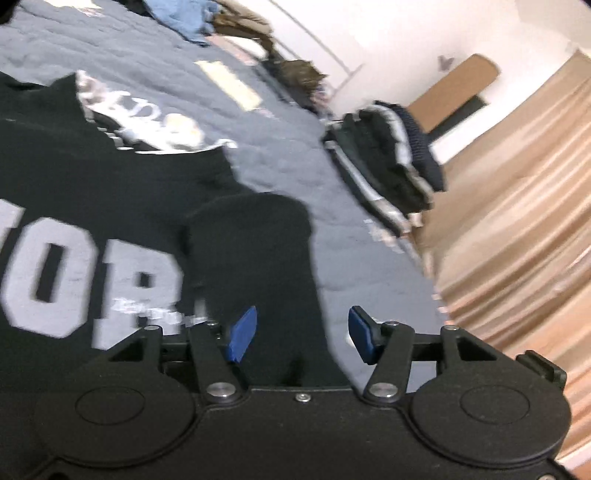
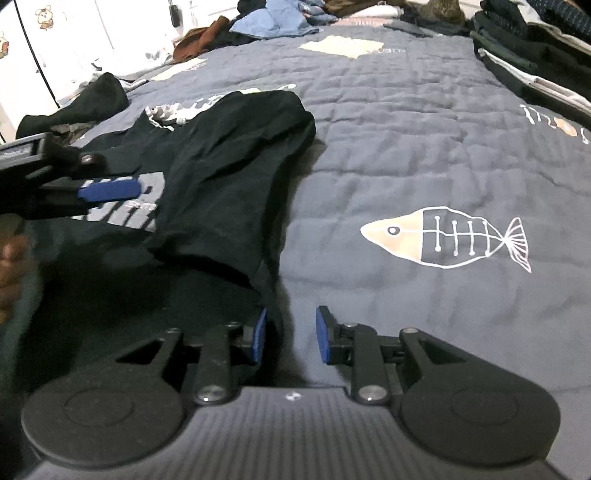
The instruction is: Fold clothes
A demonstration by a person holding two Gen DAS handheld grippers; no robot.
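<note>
A black sweatshirt with big grey letters (image 1: 110, 206) lies on the grey-blue quilt (image 1: 280, 155), one sleeve folded across its front (image 1: 255, 251). My left gripper (image 1: 301, 332) is open just above that sleeve, empty. In the right wrist view the same sweatshirt (image 2: 221, 166) lies at the left, its edge reaching down to my right gripper (image 2: 290, 334), which is open with the cloth edge by its left pad. The left gripper (image 2: 107, 190) shows there at the far left, over the letters.
A stack of folded dark clothes (image 1: 391, 162) sits at the quilt's edge, also in the right wrist view (image 2: 535, 55). Loose blue and brown garments (image 2: 273, 18) lie at the far end. A fish print (image 2: 447, 240) marks the quilt. Wooden floor (image 1: 517, 221) lies beyond.
</note>
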